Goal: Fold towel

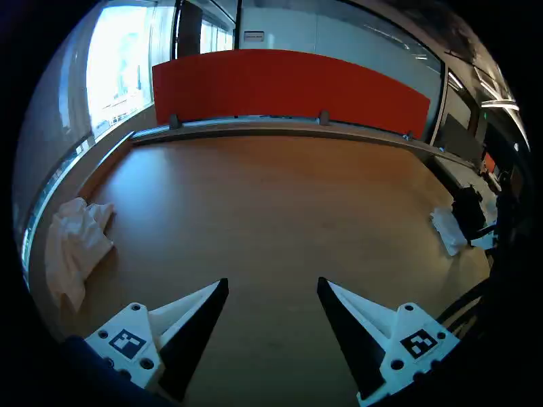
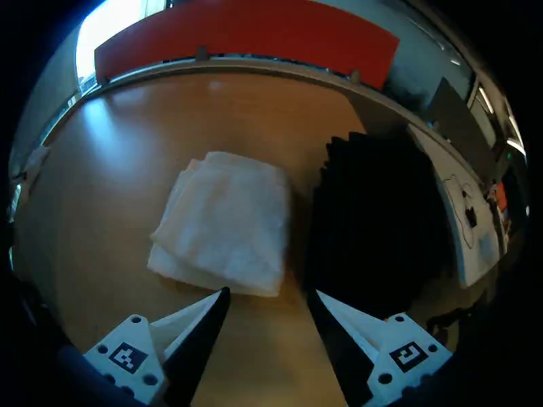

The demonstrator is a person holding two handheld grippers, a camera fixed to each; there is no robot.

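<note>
In the right gripper view a folded white towel (image 2: 227,220) lies flat on the wooden table (image 2: 122,169), just ahead of my right gripper (image 2: 268,298), which is open and holds nothing. In the left gripper view my left gripper (image 1: 273,288) hangs open over bare wood (image 1: 271,203). A crumpled white towel (image 1: 73,244) lies at the table's left edge. Far off at the right edge the folded towel (image 1: 448,229) lies beside a dark gripper (image 1: 470,210).
A red divider panel (image 1: 285,85) runs along the table's far edge. A black object (image 2: 380,217) lies on the table right of the folded towel. Bright windows (image 1: 119,61) stand at the left. A white desk with papers (image 2: 468,217) lies beyond the right edge.
</note>
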